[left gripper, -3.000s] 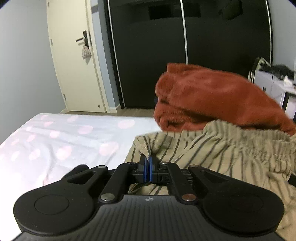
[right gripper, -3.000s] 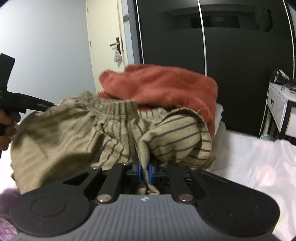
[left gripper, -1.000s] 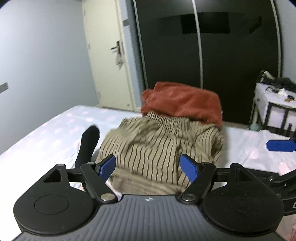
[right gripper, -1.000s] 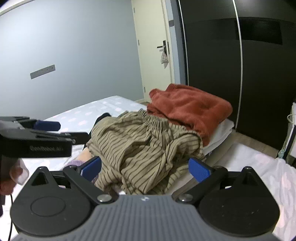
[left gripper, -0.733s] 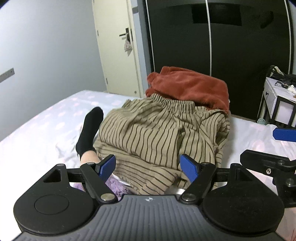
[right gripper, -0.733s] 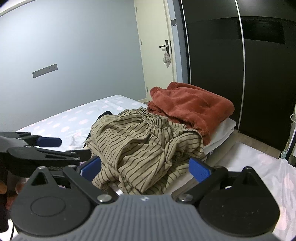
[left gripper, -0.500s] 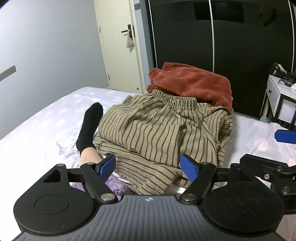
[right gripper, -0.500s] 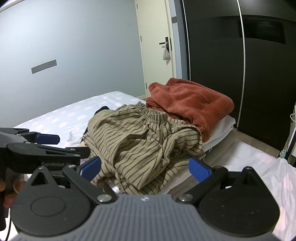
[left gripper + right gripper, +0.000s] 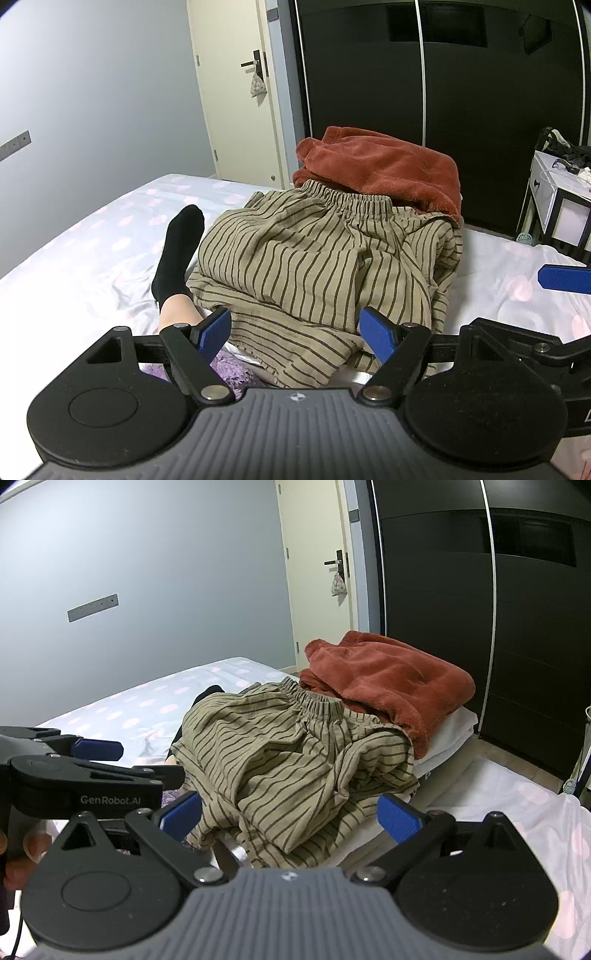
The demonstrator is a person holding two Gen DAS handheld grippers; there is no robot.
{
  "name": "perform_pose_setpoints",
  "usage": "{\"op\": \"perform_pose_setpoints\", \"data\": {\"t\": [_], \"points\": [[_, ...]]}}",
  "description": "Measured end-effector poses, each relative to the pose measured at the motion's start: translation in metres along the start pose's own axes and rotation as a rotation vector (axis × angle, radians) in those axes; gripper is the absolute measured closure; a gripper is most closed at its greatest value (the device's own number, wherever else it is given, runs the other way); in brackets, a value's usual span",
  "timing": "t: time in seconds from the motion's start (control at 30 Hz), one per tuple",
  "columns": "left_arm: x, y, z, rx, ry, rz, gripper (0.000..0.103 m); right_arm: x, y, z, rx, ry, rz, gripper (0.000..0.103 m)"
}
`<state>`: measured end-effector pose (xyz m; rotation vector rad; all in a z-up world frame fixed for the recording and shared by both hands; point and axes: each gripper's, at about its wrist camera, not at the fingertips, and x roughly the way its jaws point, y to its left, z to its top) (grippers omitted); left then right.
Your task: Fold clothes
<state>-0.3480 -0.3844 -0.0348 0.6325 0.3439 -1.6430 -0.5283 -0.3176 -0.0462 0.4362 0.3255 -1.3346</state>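
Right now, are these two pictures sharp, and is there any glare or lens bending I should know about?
Left wrist view: sharp on the striped garment, dim even light, wardrobe rails bowed by the fisheye. Right wrist view: equally sharp, rust fleece crisp, faint reflections on the wardrobe doors, black vignette in the corners.

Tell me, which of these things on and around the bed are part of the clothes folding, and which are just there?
Part of the job: striped trousers, rust fleece, left gripper, right gripper.

Just there: black sock, door pouch, white side table.
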Motion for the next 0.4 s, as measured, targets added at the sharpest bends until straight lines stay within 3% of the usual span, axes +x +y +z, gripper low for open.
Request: {"op": "perform_pose_setpoints", "data": {"t": [0.4], "points": [[-0.0023,-0.0028,0.0004,0.004,-0.005,-0.021,0.027,-0.0003,0.0005,0.0002,0.002,-0.001,0.004,0.001]]}}
